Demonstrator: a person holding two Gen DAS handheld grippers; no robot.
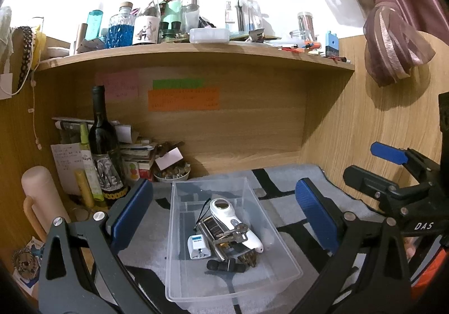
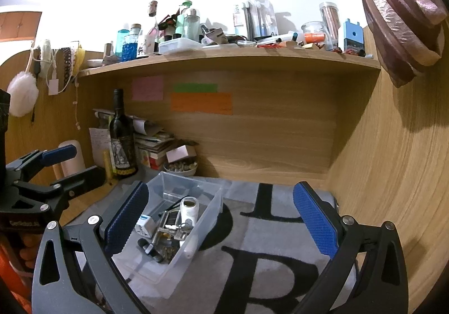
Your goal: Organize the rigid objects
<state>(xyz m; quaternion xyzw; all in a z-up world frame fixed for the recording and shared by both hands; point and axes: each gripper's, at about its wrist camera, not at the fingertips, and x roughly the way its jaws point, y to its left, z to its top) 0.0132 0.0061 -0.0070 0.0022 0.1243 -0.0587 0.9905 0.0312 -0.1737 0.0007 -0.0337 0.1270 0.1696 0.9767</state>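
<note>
A clear plastic bin [image 1: 283, 235] [image 2: 213, 201] sits on a grey mat with black letters [image 2: 266, 243]. Inside it lie a white handheld device [image 1: 235, 218] [image 2: 189, 213], a white travel adapter [image 1: 197, 246] [image 2: 144, 225], a metal lighter-like piece with keys [image 1: 221, 235] [image 2: 168, 232] and small black parts [image 1: 224, 266]. My left gripper [image 1: 224, 218] is open, its blue pads either side of the bin and above it. My right gripper [image 2: 221, 218] is open too, to the right of the bin, holding nothing.
A dark wine bottle [image 1: 105, 145] [image 2: 122, 134], stacked books and papers [image 1: 137, 151], a bowl of small shells [image 1: 172, 173] and a pink cylinder [image 1: 42, 196] crowd the left back corner. A cluttered shelf [image 1: 196, 52] runs overhead. A wooden side wall [image 2: 393, 173] stands at right.
</note>
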